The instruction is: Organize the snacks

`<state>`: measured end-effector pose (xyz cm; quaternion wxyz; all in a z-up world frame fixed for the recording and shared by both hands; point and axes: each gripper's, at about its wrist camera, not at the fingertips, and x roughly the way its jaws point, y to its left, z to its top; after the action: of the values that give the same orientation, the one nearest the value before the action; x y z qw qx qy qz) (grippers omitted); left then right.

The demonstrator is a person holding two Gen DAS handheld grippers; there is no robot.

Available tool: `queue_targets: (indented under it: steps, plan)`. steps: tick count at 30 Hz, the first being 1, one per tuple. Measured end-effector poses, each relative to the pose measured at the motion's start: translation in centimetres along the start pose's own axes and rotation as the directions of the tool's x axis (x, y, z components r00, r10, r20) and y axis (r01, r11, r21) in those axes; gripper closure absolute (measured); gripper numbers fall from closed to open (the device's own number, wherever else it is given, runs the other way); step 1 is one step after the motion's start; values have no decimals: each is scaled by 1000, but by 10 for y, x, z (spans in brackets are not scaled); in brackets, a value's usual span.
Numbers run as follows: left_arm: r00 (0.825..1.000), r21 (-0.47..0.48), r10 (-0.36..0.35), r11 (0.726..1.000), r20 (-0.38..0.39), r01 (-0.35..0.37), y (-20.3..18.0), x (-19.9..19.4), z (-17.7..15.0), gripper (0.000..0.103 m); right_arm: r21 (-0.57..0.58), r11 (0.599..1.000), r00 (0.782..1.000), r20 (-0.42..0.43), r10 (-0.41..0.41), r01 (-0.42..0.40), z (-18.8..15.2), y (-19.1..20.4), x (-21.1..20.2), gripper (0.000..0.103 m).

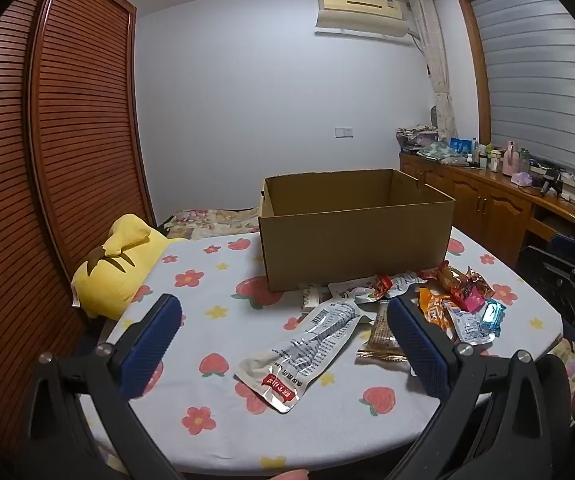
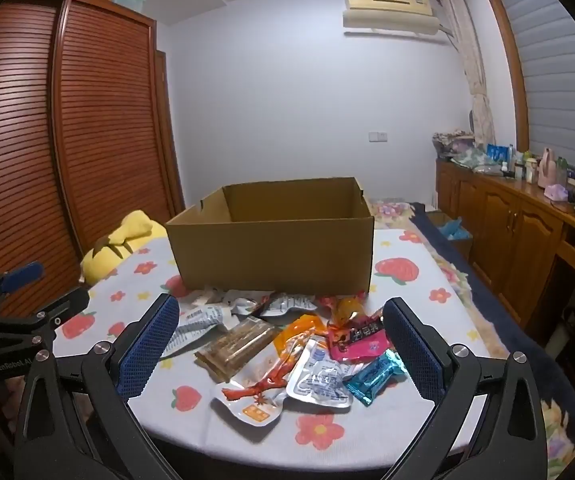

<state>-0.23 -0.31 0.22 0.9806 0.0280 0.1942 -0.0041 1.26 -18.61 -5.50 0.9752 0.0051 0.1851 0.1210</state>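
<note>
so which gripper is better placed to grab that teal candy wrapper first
Right. The teal wrapper lies just inside the open right gripper; the left gripper frames the long silver pouch instead.

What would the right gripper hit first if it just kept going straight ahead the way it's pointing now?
Probably the snack pile: the open right gripper points over the brown wafer pack and orange packet, with the cardboard box behind them. If it passes above the packets, the box's front wall comes first; height is hard to judge.
</note>
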Motion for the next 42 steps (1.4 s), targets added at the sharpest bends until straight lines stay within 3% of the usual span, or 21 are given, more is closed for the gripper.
queue_targets:
  steps: [42]
  plan:
    - [1000,11,1,1000,19,-1,7,-8,9,0,1,1000,1000,4,1,-1,1,-1,-2,0]
